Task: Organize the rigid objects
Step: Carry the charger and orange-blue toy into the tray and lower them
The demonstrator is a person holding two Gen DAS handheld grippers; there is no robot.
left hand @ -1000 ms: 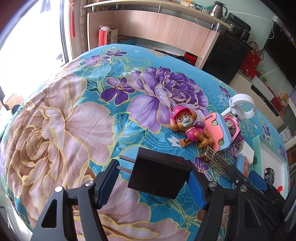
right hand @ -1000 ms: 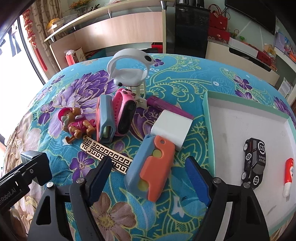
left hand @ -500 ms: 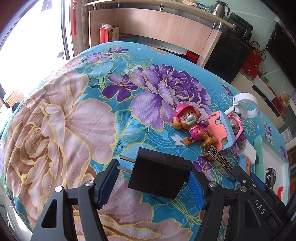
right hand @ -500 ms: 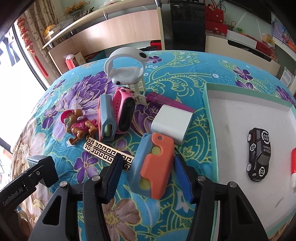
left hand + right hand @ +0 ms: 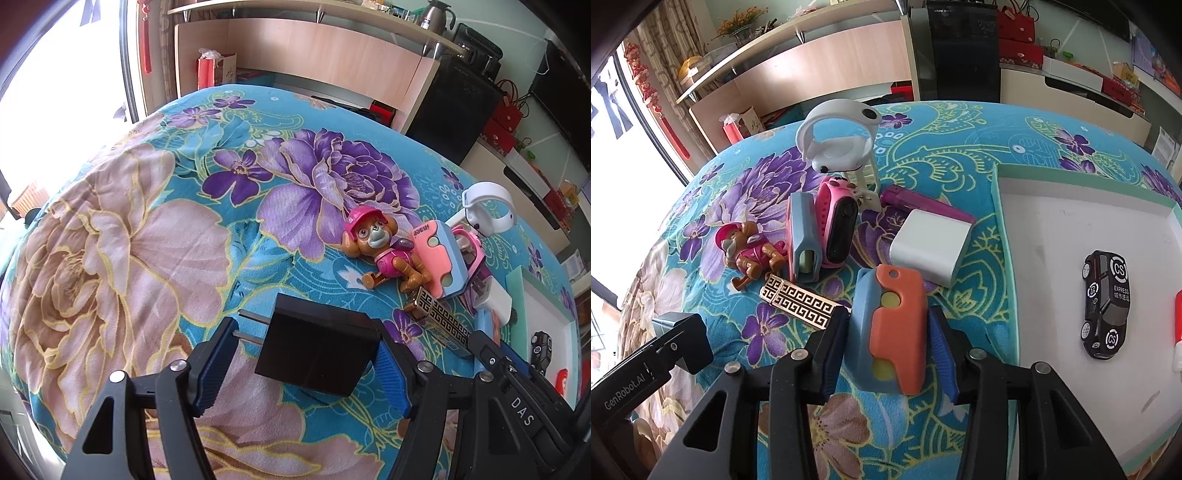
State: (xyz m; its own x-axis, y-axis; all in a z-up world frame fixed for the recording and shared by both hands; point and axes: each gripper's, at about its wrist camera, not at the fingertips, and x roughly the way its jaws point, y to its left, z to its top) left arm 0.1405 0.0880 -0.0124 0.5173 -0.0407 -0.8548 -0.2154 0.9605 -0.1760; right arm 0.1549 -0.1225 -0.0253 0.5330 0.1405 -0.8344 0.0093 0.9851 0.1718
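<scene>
My left gripper (image 5: pixel 306 350) is shut on a black plug adapter (image 5: pixel 319 349), held above the floral blanket (image 5: pixel 129 240), prongs pointing left. My right gripper (image 5: pixel 888 332) is shut on an orange and blue toy case (image 5: pixel 892 328) that lies on the blanket just left of the white tray (image 5: pixel 1052 221). In the tray are a black toy car (image 5: pixel 1106 302) and a red and white item (image 5: pixel 1178 328) at the right edge.
A pile lies beyond the case: a white charger block (image 5: pixel 931 247), purple lighter (image 5: pixel 923 203), pink watch (image 5: pixel 838 225), second blue and pink case (image 5: pixel 801 236), toy dog (image 5: pixel 746 251), gold patterned bar (image 5: pixel 798 299), white ring stand (image 5: pixel 842 144). Shelves and cabinets stand behind.
My right gripper has moved forward and shut on the orange and blue case. My left gripper keeps the black adapter and has shifted slightly.
</scene>
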